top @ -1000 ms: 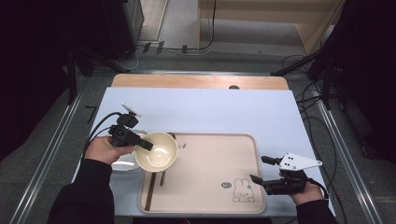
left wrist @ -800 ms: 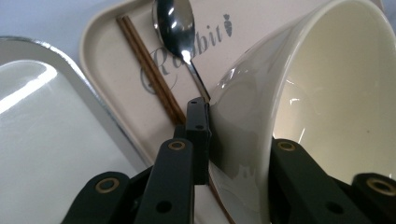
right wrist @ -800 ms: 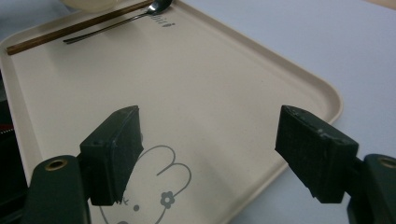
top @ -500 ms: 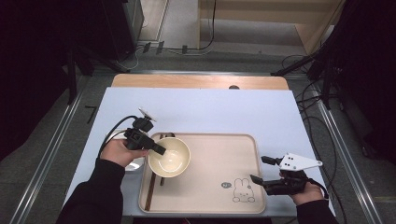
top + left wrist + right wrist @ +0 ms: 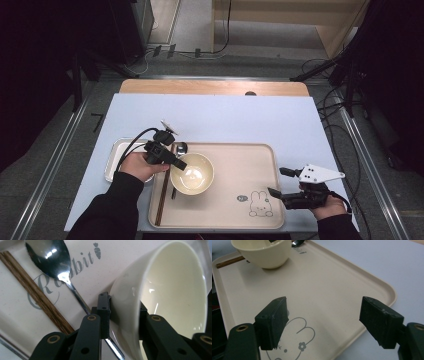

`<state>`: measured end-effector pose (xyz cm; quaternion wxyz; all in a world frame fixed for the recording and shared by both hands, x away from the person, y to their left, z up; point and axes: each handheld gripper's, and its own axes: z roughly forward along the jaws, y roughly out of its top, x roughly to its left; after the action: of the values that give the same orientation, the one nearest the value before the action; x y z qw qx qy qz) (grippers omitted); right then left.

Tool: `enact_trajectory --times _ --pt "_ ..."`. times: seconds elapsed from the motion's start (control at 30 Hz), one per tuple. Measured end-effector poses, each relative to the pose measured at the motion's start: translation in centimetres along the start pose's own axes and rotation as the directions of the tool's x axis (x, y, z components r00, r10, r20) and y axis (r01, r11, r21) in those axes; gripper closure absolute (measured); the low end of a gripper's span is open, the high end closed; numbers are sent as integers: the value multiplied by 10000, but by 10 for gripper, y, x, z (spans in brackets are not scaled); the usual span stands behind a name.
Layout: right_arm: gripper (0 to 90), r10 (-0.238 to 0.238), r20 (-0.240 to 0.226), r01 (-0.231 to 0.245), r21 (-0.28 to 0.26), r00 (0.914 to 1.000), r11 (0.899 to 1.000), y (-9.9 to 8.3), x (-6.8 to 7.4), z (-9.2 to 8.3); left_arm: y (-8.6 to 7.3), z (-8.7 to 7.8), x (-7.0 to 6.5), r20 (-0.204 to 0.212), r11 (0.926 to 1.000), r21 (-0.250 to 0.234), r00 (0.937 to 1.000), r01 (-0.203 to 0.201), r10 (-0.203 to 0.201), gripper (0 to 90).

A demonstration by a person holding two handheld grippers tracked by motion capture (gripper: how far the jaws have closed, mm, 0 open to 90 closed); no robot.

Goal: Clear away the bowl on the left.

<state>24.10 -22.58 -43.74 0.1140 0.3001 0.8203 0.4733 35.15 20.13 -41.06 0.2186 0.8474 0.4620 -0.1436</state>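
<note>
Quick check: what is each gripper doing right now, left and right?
Left gripper: jaws astride the cream bowl rim on the tray, just been opening; pads look touching.
Right gripper: open, empty, over the tray's corner.

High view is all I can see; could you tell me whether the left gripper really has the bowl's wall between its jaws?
Observer: Yes, the left gripper has one jaw outside the wall of the bowl and one inside; the jaws have just been opening.
Operator: Is anything beneath the bowl?
Observer: The handle of the spoon passes under its edge.
Operator: And the right gripper?
Observer: The right gripper is open and empty, above the rabbit drawing on the tray.
</note>
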Motion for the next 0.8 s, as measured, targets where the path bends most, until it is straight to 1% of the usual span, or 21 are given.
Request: enact_trajectory --times 0.03,0.07,0.1,0.13,0.23,0.33,0.4,0.43,0.47,0.53,0.57,0.6,0.67,0.73,0.8 --pt "229 -1 6 1 -4 10000 10000 0 0 0 0 1 -1 -98 10000 -8 9999 -48 48 745" --pt "229 5 3 -5 6 10000 10000 0 0 0 1 3 -1 -120 9999 113 9999 -36 37 746" --pt "229 -3 10 3 9 10000 10000 0 0 0 1 3 -1 -24 9999 118 10000 18 -17 749" --pt "229 2 7 -2 4 10000 10000 0 0 0 1 4 -1 17 9999 129 10000 -35 35 750" --pt "229 23 -20 -23 11 10000 10000 0 0 0 1 5 -2 52 9999 114 10000 -58 57 748" --pt "229 31 -10 -31 28 10000 10000 0 0 0 1 5 -1 70 9999 149 10000 8 -9 744" --pt "229 21 -15 -20 24 10000 10000 0 0 0 0 4 -1 -13 9998 183 10000 -16 16 746" --pt "229 6 -23 -6 7 10000 10000 0 0 0 0 3 -1 -130 10000 89 9999 7 -6 744" --pt "229 -2 -2 2 6 10000 10000 0 0 0 0 0 -1 -47 10000 -61 10000 45 -46 729" --pt "229 13 -4 -13 2 10000 10000 0 0 0 -1 -4 1 224 9998 -173 9997 83 -79 698" --pt "229 28 -4 -28 17 10000 10000 0 0 0 -1 -6 1 220 9997 -230 9997 87 -82 681" --pt "229 28 -1 -28 21 10000 10000 0 0 0 -2 -7 1 127 9997 -227 9999 12 -9 661" --pt "229 30 -17 -30 24 10000 10000 0 0 0 -3 -10 1 -12 9996 -293 10000 33 -33 609" --pt "229 0 -11 0 16 10000 10000 0 0 0 -4 -13 1 -165 9995 -323 9998 -65 60 554" --pt "229 -5 -15 5 -6 10000 10000 0 0 0 -5 -19 2 -242 9985 -509 9996 -184 172 509"
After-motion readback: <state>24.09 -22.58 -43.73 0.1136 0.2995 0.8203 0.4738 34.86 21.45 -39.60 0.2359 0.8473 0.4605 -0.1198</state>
